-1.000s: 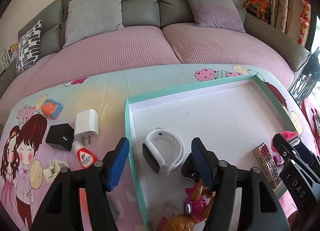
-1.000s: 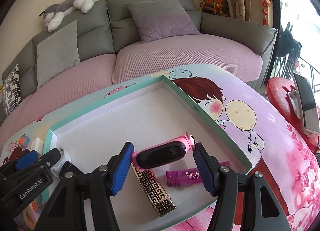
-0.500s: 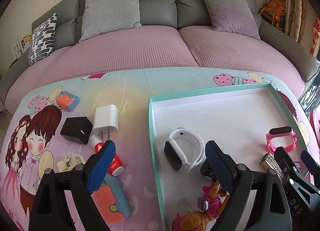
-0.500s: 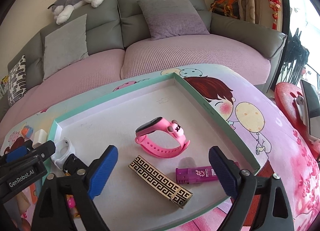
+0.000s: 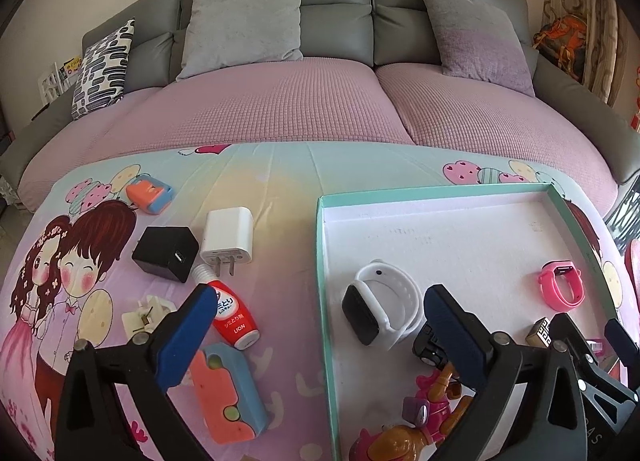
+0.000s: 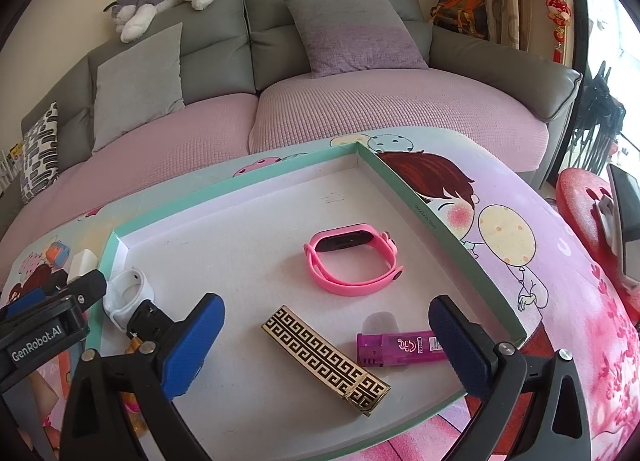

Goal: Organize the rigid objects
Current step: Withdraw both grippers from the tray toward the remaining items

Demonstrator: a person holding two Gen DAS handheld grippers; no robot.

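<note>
Tray (image 6: 404, 181), teal-rimmed and white inside, lies on a cartoon-printed cloth (image 5: 280, 197). Inside it, near its right wall, a pink watch (image 6: 352, 261) lies flat; nearer its front edge lie a gold-patterned lighter (image 6: 324, 357) and a purple lighter (image 6: 400, 349), apart from each other. By its left wall sit a white watch (image 5: 380, 305) and a toy (image 5: 420, 417). Left of the tray, on the cloth, lie a white charger (image 5: 228, 235), a black charger (image 5: 166, 253), a red bottle (image 5: 232, 313) and an orange-blue block (image 5: 226, 393). The left gripper (image 5: 316, 325) straddles the tray's left wall, jaws wide and just opened, gripping nothing. The right gripper (image 6: 326, 337) hangs over the tray's front, jaws wide, nothing clamped.
</note>
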